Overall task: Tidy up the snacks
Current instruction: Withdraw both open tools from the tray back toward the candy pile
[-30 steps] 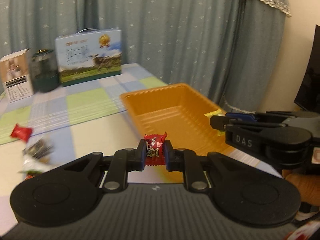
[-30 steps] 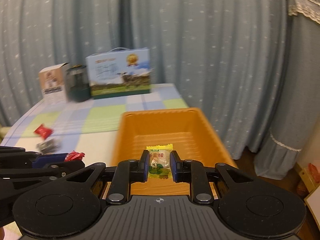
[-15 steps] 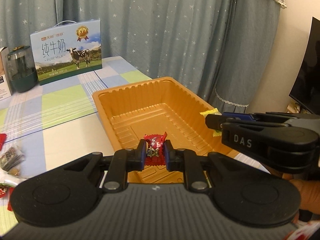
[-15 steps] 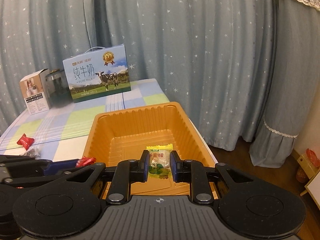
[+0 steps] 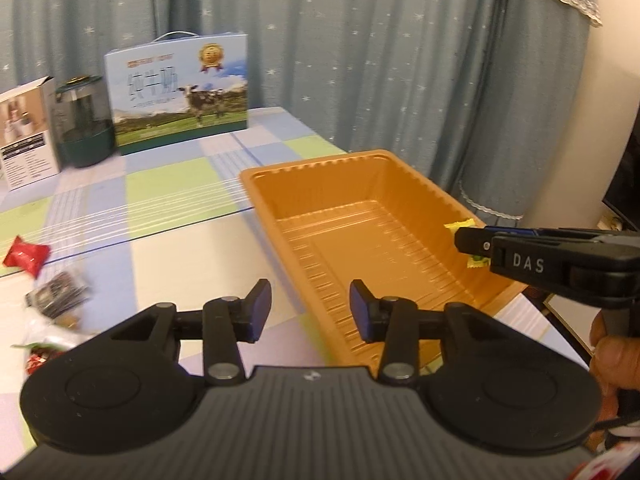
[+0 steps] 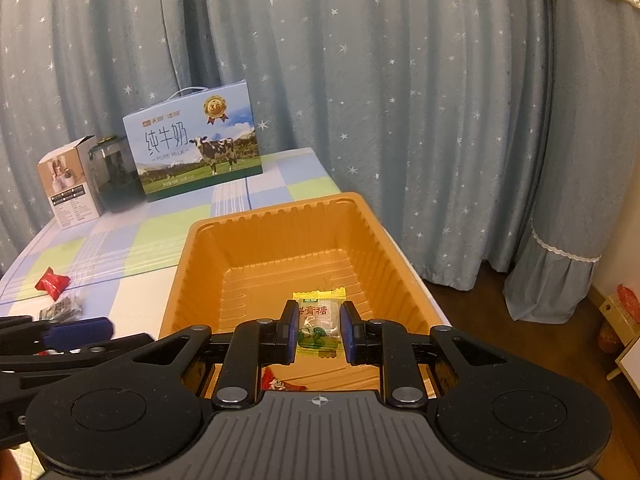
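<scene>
Snacks: one gripper empty, one loaded

Left gripper (image 5: pixel 310 306), low centre of its frame, has jaws wide apart over the near edge of the orange tray (image 6: pixel 182 280). Right gripper (image 6: pixel 318 332) has jaws clamped on a yellow-green candy (image 6: pixel 318 322) above the tray floor. Red candy (image 6: pixel 280 384) lies in the tray's near end, bottom centre. Loose wrappers (image 5: pixel 56 296) sit on the table (image 5: pixel 168 184), left.

We hold our left tool (image 5: pixel 310 306) level with its jaws spread wide and nothing between them. Our right tool (image 6: pixel 319 330) sits level too, jaws pressed together on a small packet. In the left wrist view, our right hand (image 5: pixel 612 354) wraps the right tool's handle at the frame edge.
</scene>
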`<state>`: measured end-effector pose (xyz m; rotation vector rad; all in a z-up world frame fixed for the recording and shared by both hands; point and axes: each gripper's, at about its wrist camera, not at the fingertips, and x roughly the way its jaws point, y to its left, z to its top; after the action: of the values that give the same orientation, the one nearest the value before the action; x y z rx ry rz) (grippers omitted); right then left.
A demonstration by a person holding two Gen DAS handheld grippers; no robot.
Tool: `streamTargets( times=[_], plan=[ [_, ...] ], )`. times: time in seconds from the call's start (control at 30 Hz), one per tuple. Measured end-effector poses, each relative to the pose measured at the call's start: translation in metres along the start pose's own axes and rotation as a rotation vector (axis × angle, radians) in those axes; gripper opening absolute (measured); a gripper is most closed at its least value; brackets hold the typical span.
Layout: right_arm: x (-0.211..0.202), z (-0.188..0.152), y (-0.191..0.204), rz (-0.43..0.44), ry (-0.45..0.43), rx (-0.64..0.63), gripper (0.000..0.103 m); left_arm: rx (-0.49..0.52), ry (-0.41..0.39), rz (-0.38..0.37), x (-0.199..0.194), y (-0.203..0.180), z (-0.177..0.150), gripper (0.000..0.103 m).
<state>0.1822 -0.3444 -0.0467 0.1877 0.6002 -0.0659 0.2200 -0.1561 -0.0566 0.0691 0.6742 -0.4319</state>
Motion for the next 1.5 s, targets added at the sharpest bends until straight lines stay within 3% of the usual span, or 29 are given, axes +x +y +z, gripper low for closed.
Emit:
streamTargets(
  times=[0.37,0.4,0.43,0.5,0.87,1.0,1.2,1.5],
  plan=[
    [0.008,-0.001,0.006,0.028,0.013,0.011,0.024,-0.018,-0.005,0.023,-0.012,0.015,-0.003,0.048],
    [0.009,-0.002,0.005,0.027,0.016,0.022,0.035,-0.019,-0.006,0.024,-0.012,0.016,-0.003,0.049],
    [0.009,-0.001,0.004,0.032,0.013,0.035,0.057,-0.02,-0.006,0.026,-0.013,0.016,-0.003,0.05],
    [0.006,-0.001,0.004,0.039,-0.001,0.048,0.068,-0.022,-0.005,0.029,-0.014,0.017,-0.004,0.05],
    [-0.006,0.003,-0.005,-0.011,-0.073,0.105,0.068,-0.031,-0.01,0.057,-0.027,0.029,-0.012,0.06],
    [-0.01,0.003,-0.003,-0.011,-0.09,0.098,0.068,-0.044,-0.015,0.069,-0.035,0.036,-0.017,0.069],
    [-0.014,0.0,0.02,0.053,-0.105,0.05,0.068,-0.075,-0.02,0.11,-0.056,0.056,-0.031,0.079],
    [-0.018,-0.018,0.08,0.187,-0.083,-0.071,0.068,-0.103,-0.008,0.231,-0.099,0.103,-0.064,0.087]
  ],
)
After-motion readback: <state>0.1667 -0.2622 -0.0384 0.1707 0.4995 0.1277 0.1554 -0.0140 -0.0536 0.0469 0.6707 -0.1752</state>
